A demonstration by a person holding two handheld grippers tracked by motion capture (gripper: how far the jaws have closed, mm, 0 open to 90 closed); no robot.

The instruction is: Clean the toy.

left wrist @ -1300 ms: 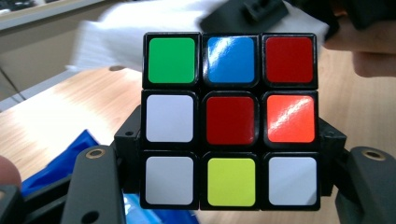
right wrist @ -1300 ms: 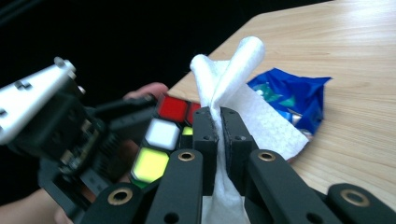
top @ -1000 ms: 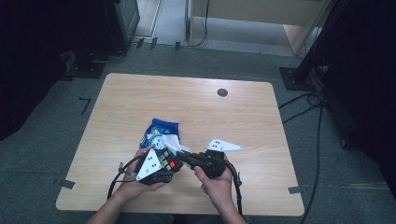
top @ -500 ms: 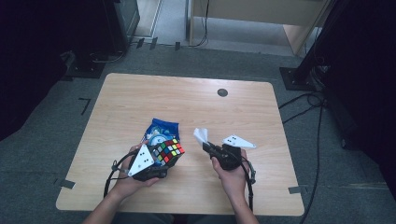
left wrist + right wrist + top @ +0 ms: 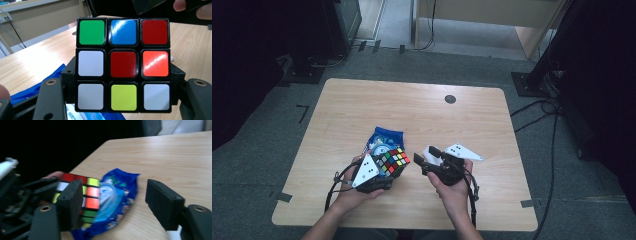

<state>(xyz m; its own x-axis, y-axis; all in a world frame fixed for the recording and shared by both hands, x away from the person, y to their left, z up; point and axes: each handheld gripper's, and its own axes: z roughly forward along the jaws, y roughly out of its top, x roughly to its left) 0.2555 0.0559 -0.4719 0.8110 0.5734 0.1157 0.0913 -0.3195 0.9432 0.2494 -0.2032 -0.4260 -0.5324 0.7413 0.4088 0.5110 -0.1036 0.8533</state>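
Table [image 5: 362, 105]: wooden. Blue snack packet [image 5: 384, 140]: lying near its front edge. Puzzle cube [image 5: 393, 161]: clamped in my left gripper [image 5: 384, 167] above the packet. My right gripper [image 5: 424, 160]: spread wide, empty. Next, probably: grip and twist a cube layer.

Scrambled puzzle cube [image 5: 123, 64] — red-centred face up front — just beside a blue snack packet [image 5: 384, 139].

Right gripper [image 5: 424, 161] now off the cube [image 5: 393, 161].
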